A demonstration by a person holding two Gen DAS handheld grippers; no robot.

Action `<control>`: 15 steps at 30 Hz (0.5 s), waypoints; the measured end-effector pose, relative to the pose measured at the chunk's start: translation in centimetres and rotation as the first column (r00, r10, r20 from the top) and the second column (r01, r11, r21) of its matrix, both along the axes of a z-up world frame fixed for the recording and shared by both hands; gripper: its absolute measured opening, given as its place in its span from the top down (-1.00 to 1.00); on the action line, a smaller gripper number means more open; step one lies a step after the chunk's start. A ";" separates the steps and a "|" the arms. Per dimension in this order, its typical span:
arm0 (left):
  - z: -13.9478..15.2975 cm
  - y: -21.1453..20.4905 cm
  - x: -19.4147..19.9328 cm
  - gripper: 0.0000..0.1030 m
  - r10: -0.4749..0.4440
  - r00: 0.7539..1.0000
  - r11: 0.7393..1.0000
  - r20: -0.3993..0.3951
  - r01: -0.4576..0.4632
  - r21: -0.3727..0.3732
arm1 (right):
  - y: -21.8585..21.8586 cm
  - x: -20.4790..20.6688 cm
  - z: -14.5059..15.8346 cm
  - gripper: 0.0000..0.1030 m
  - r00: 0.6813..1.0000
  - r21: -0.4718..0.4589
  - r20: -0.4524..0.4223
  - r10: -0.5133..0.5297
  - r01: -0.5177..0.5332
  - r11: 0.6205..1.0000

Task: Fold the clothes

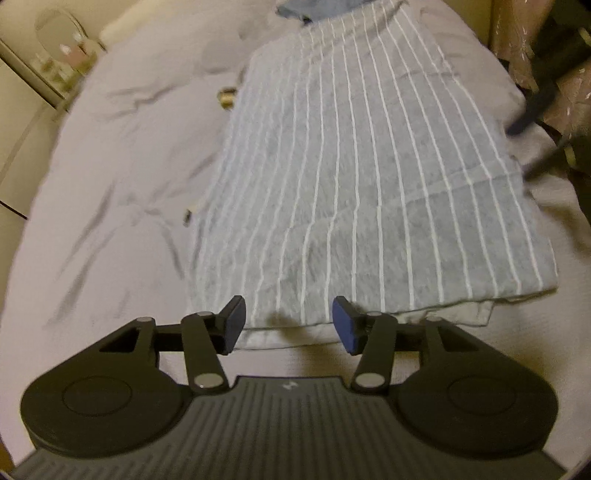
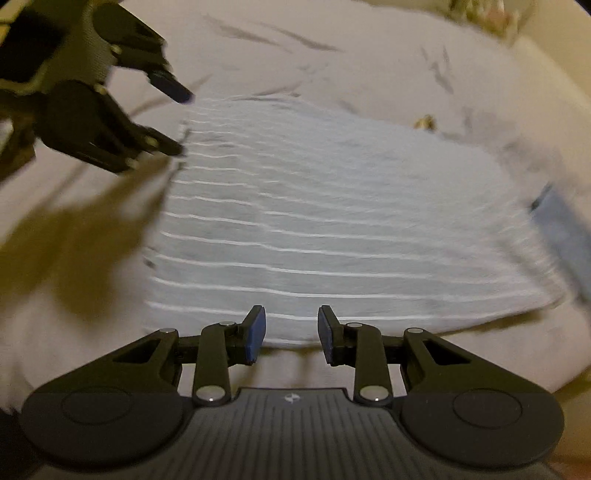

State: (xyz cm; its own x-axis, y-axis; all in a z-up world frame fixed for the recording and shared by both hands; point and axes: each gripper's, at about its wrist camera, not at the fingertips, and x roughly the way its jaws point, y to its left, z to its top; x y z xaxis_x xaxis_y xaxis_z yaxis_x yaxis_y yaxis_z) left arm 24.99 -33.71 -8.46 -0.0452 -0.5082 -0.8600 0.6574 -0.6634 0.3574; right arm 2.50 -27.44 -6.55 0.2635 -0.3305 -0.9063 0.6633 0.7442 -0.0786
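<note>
A grey-blue garment with thin white stripes (image 1: 351, 177) lies folded flat on a pale bed sheet (image 1: 122, 155). My left gripper (image 1: 290, 323) hovers over its near hem, open, with nothing between the blue pads. In the right wrist view the same garment (image 2: 332, 229) spreads out with its stripes running sideways. My right gripper (image 2: 291, 332) stands open above its near edge, holding nothing. The left gripper (image 2: 181, 122) shows there at the garment's far left corner, open. The right gripper (image 1: 528, 147) is a dark blur at the garment's right edge.
A blue cloth (image 1: 306, 9) lies at the garment's far end, also visible as a blue cloth (image 2: 561, 229) at the right. A small brass-coloured object (image 1: 227, 98) rests on the sheet beside the garment. A dresser with a mirror (image 1: 55, 33) stands left; wrapped bags (image 1: 517, 44) stand right.
</note>
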 end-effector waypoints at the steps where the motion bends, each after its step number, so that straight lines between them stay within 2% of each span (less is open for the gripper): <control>1: -0.3 -0.2 -0.1 0.08 -0.003 1.000 1.000 0.006 0.003 0.016 | -0.1 0.3 -0.5 0.41 0.999 0.037 0.015 -0.031 0.030 0.999; 4: -1.5 -0.8 -0.2 0.08 -0.023 0.999 0.998 0.028 0.021 0.057 | -0.5 0.8 -2.1 0.41 0.993 0.138 0.022 -0.118 0.114 0.984; 7: -2.1 -1.0 -0.2 0.07 -0.024 0.999 0.997 0.039 0.021 0.079 | -1.0 0.5 -3.0 0.39 0.983 0.201 0.022 -0.182 0.174 0.964; 11: -2.3 -1.0 0.0 0.07 -0.013 0.999 0.996 0.034 0.010 0.087 | -0.8 0.4 -2.8 0.37 0.980 0.216 0.018 -0.199 0.191 0.958; 15: -2.4 -0.7 0.2 0.06 -0.028 1.000 0.996 0.014 0.027 0.091 | -1.0 0.6 -2.5 0.37 0.972 0.227 -0.023 -0.233 0.232 0.946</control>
State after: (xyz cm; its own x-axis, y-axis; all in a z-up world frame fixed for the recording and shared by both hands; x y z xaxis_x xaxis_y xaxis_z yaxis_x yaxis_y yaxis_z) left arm 25.20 -34.41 -10.85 -0.0450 -0.4269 -0.9032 0.6335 -0.7112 0.3047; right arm 3.09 -28.44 -9.04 0.2074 -0.1691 -0.9635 0.8201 0.5670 0.0770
